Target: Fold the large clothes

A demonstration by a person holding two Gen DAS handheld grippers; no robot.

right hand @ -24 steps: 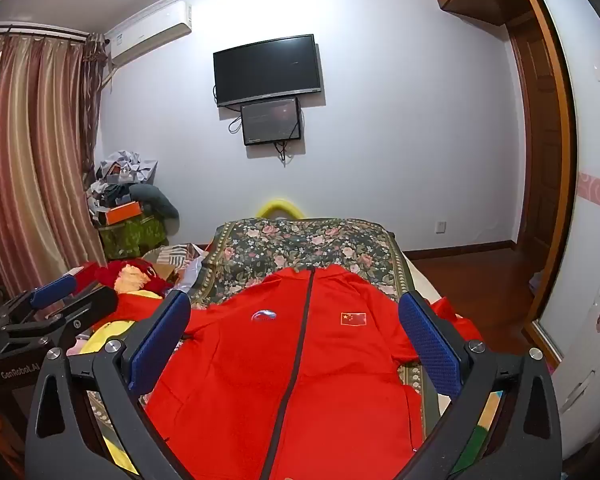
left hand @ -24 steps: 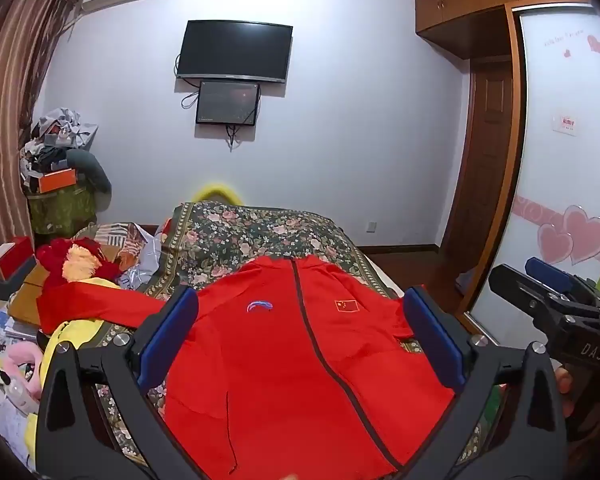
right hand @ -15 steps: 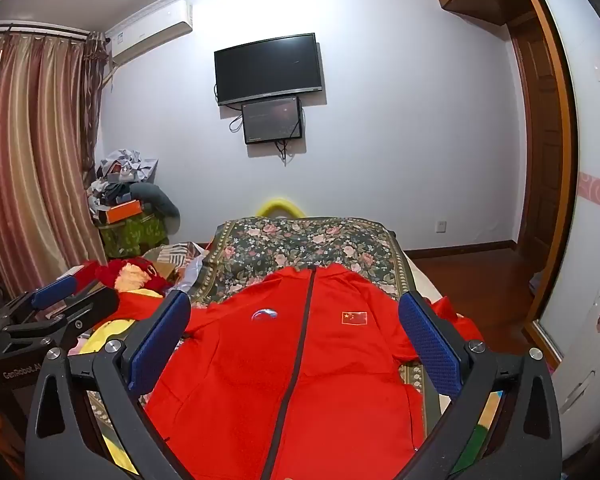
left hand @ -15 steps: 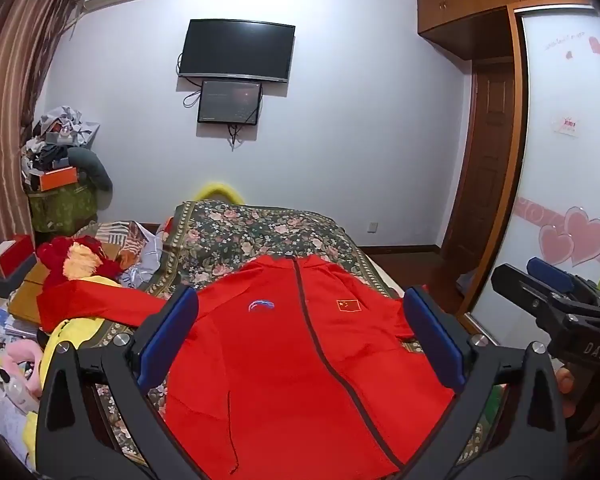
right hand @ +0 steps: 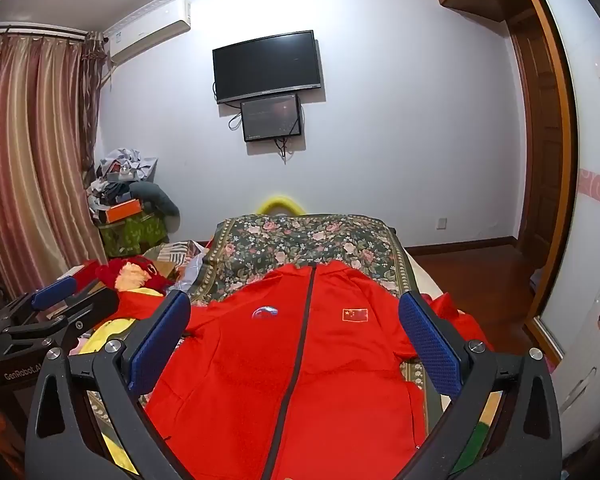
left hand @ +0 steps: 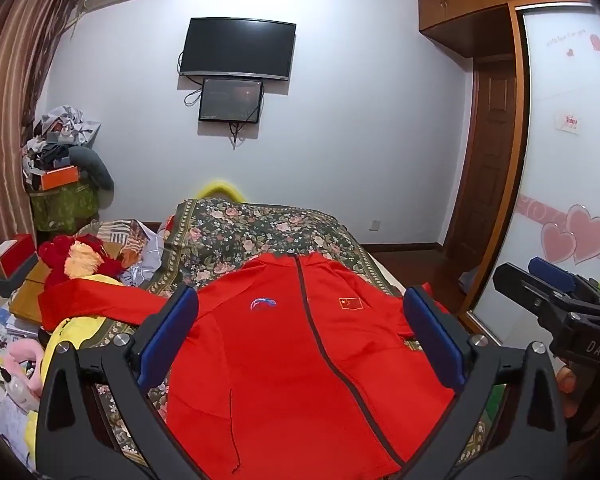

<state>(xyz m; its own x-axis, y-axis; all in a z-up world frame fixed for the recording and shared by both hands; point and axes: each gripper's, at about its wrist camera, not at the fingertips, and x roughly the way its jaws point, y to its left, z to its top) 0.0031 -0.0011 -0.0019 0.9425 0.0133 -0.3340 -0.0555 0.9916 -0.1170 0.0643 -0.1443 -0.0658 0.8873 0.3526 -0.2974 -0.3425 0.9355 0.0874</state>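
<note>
A red jacket (left hand: pixel 300 360) lies spread flat, front up and zipped, on the flowered bedspread (left hand: pixel 260 232). On its chest sit a small flag patch (left hand: pixel 350 303) and a blue oval logo (left hand: pixel 263 305) whose lettering is too small to read. One sleeve stretches out toward the clutter beside the bed.

The left gripper (left hand: pixel 300 336) hangs above the jacket, jaws spread wide and holding nothing. The right gripper (right hand: pixel 296 338) is likewise wide apart and empty over the cloth. In the left view its body reads "DAS"; in the right view the other reads "GenRobot.AI".

A dark television (right hand: pixel 266 66) hangs on the wall with a smaller screen (right hand: pixel 271 118) below. Stuffed toys (left hand: pixel 80 258) and an orange box (left hand: pixel 58 176) crowd the left side, by striped curtains (right hand: pixel 32 152).
</note>
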